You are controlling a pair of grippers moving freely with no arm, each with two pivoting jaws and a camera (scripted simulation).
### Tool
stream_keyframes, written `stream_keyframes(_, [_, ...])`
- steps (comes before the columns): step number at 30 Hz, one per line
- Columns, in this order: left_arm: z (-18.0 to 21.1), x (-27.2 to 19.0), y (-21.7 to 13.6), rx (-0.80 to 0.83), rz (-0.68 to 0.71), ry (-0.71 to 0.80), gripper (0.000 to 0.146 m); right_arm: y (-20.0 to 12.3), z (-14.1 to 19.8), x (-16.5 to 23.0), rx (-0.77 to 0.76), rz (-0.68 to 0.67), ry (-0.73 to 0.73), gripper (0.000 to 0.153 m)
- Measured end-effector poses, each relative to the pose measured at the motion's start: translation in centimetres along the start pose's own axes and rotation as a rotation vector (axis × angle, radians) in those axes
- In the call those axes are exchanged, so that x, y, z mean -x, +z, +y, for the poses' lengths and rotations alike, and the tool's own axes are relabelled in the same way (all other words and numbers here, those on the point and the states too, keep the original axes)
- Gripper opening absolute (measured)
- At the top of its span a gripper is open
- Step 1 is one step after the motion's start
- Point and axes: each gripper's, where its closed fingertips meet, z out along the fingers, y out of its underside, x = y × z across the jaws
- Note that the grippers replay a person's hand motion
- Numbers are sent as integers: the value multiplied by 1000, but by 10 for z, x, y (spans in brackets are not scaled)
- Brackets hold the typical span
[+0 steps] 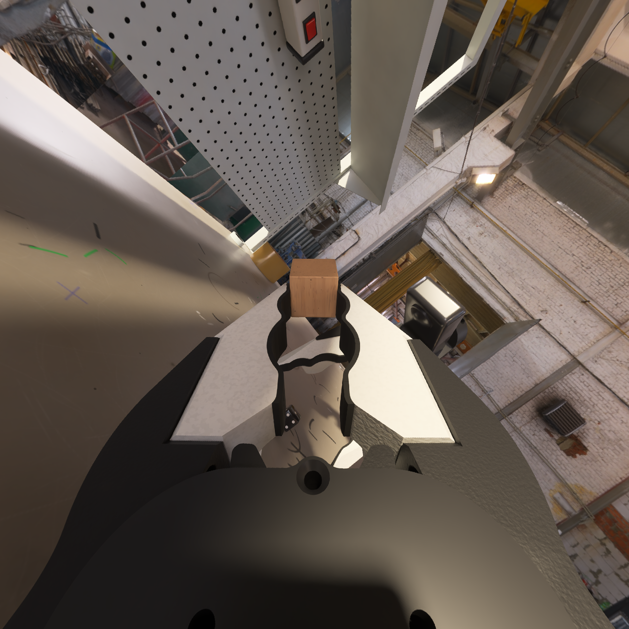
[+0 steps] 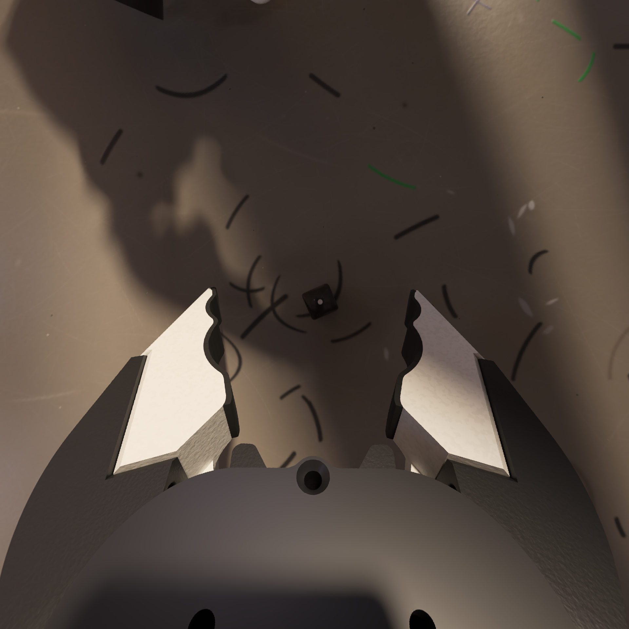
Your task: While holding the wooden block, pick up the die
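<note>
My left gripper (image 1: 313,299) is shut on a light wooden block (image 1: 313,288), pinched between its fingertips and lifted off the table. Low between its fingers a small black die (image 1: 291,418) with white pips shows on the table below. In the right wrist view the same black die (image 2: 320,301) lies on the beige table, one white pip up, in shadow. My right gripper (image 2: 312,296) is open and empty, pointing down at the table. The die sits below the gap between its fingertips, near the middle, and touches neither finger.
The beige table top (image 2: 102,306) bears black and green pen marks. In the left wrist view a white pegboard (image 1: 221,112) with a switch box (image 1: 306,30) stands beyond the table edge, and a dark speaker-like box (image 1: 432,313) sits to the right.
</note>
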Motion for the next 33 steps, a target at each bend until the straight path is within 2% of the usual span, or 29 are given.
stream_keyframes(2, [0,0,0,-4,4,-8,25,4,-2,0,-23,13,-5,103])
stream_keyframes(3, [0,0,0,-6,4,-10,25,4,-3,0,-38,9,-17,94])
stream_keyframes(7, [-2,1,-1,-14,5,-14,25,-1,-1,0,-44,-42,-67,27])
stream_keyframes(8, [-2,1,-1,-15,5,-16,25,-1,0,-1,-44,-44,-74,19])
stream_keyframes(11, [-2,0,-1,-17,8,-20,25,-8,-2,-10,-68,11,-114,19])
stream_keyframes(14, [-2,1,-2,-20,9,-24,25,-33,-16,-24,-148,107,-150,19])
stream_keyframes(17, [-3,1,-2,-24,11,-29,25,-84,-26,-51,-242,244,-139,19])
stream_keyframes(20, [-4,1,-4,-30,11,-30,25,-155,-18,-84,-341,385,-47,19])
stream_keyframes(23, [-5,0,-4,-36,11,-31,25,-215,18,-109,-434,489,80,19])
stream_keyframes(26, [-3,0,-2,-30,12,-33,25,-251,75,-135,-411,645,180,19])
stream_keyframes(29, [1,-3,2,-20,12,-25,25,-262,126,-152,-412,717,286,19])
stream_keyframes(33, [5,-6,6,-9,13,-17,25,-252,168,-169,-441,696,385,19])
